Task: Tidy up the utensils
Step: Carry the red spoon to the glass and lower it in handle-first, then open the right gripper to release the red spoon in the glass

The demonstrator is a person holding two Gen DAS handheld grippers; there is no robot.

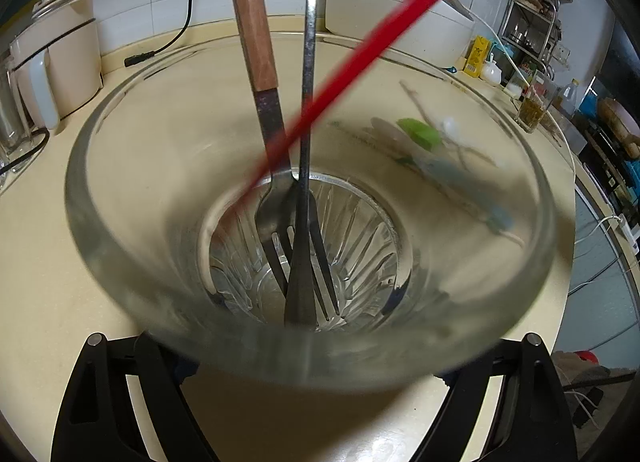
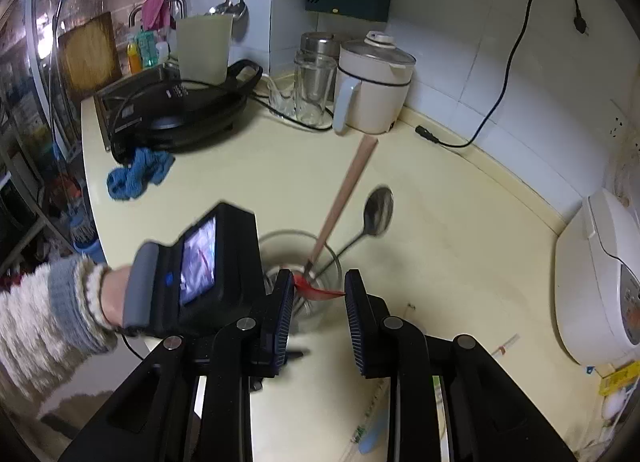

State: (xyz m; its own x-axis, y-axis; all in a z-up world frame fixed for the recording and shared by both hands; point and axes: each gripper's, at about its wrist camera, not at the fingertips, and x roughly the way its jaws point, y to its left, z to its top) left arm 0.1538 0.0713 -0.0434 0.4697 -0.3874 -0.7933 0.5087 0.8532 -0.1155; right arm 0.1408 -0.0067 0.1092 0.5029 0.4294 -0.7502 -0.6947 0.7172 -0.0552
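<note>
A clear glass cup (image 1: 120, 246) fills the left wrist view, held between my left gripper's fingers (image 1: 104, 374). In it stand a wooden-handled fork (image 1: 276, 198), a metal spoon (image 1: 310, 62) bowl-up and a red spoon (image 1: 360, 62) leaning right. In the right wrist view the glass (image 2: 334, 262) sits on the cream counter (image 2: 440, 242) with the fork handle (image 2: 348, 190), metal spoon (image 2: 376, 210) and red spoon (image 2: 316, 290) in it. My right gripper (image 2: 318, 318) is open just above the glass, with the red spoon between its pads. The left gripper body (image 2: 200, 274) is beside the glass.
A white kettle (image 2: 372, 86), glass jars (image 2: 314, 82) and a black appliance (image 2: 180, 110) stand at the back. A blue cloth (image 2: 136, 174) lies left. A rice cooker (image 2: 600, 282) is at the right. A loose power cord (image 2: 460, 138) lies near the wall.
</note>
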